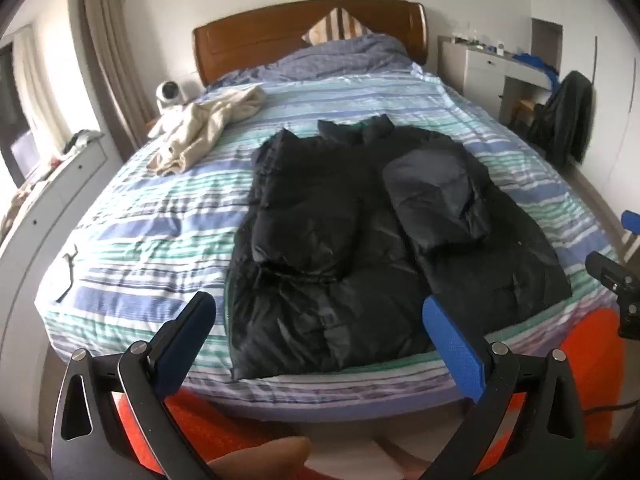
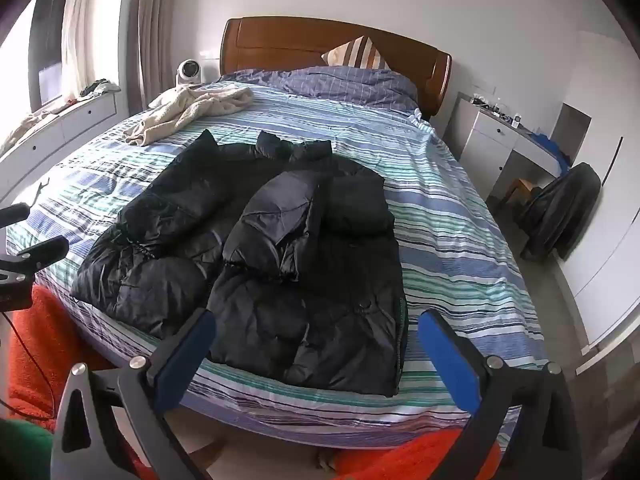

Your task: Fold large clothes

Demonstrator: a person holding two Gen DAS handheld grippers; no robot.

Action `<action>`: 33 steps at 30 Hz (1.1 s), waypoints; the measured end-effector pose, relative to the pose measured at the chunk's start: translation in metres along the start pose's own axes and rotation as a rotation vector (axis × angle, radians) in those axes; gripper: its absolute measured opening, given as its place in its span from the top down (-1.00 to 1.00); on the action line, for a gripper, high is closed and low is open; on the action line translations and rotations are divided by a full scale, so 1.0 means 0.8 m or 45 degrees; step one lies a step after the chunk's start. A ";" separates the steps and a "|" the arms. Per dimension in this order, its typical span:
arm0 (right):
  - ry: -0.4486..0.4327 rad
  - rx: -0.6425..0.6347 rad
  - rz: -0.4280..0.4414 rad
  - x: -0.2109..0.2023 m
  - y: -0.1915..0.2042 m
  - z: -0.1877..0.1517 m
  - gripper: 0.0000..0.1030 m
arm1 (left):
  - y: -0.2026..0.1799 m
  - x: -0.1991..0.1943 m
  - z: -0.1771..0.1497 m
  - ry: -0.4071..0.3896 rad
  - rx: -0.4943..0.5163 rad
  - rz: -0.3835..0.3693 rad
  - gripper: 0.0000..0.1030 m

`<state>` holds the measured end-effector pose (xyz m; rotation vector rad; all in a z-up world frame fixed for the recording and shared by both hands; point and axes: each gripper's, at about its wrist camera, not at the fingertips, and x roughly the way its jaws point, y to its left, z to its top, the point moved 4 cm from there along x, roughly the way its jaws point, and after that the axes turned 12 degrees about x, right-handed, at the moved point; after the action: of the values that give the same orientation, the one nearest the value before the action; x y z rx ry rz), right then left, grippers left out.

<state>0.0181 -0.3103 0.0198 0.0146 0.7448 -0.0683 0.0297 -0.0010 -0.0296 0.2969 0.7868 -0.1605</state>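
We hold both grippers open above the bed's foot.
The black puffer jacket [image 1: 360,240] lies on the striped bed [image 1: 140,208], both sleeves folded in; left gripper [image 1: 320,328] and right gripper [image 2: 316,344] hold nothing.

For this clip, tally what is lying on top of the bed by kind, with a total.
Black puffer jacket, sleeves folded in: 1
Cream garment, crumpled near the far left side: 1
Blue checked duvet, bunched at the headboard: 1
Striped pillow: 1
Total: 4
Both hand-held grippers, left and right, hang open off the foot of the bed, holding nothing.
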 end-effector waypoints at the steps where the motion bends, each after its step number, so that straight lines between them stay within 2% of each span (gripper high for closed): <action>1: 0.001 0.003 0.004 0.000 0.000 0.000 -1.00 | 0.000 0.001 0.000 0.001 -0.001 -0.011 -0.99; 9: 0.010 0.015 0.013 -0.003 -0.001 -0.002 -1.00 | -0.008 -0.013 -0.002 -0.010 0.017 -0.009 -0.99; 19: 0.020 0.052 -0.002 -0.003 -0.005 -0.003 -1.00 | -0.002 -0.006 0.001 0.006 0.020 -0.022 -0.99; 23: 0.020 0.058 -0.005 -0.003 -0.006 -0.003 -1.00 | 0.002 -0.006 0.001 0.019 -0.017 -0.030 -0.99; 30: 0.012 0.054 -0.028 -0.007 -0.012 0.000 -1.00 | 0.021 -0.009 -0.004 0.041 -0.113 0.060 -0.99; 33: -0.010 0.067 -0.053 -0.010 -0.018 0.004 -1.00 | 0.028 -0.006 -0.006 0.052 -0.136 0.056 -0.99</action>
<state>0.0132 -0.3242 0.0275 0.0494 0.7355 -0.1275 0.0285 0.0218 -0.0252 0.2172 0.8257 -0.0708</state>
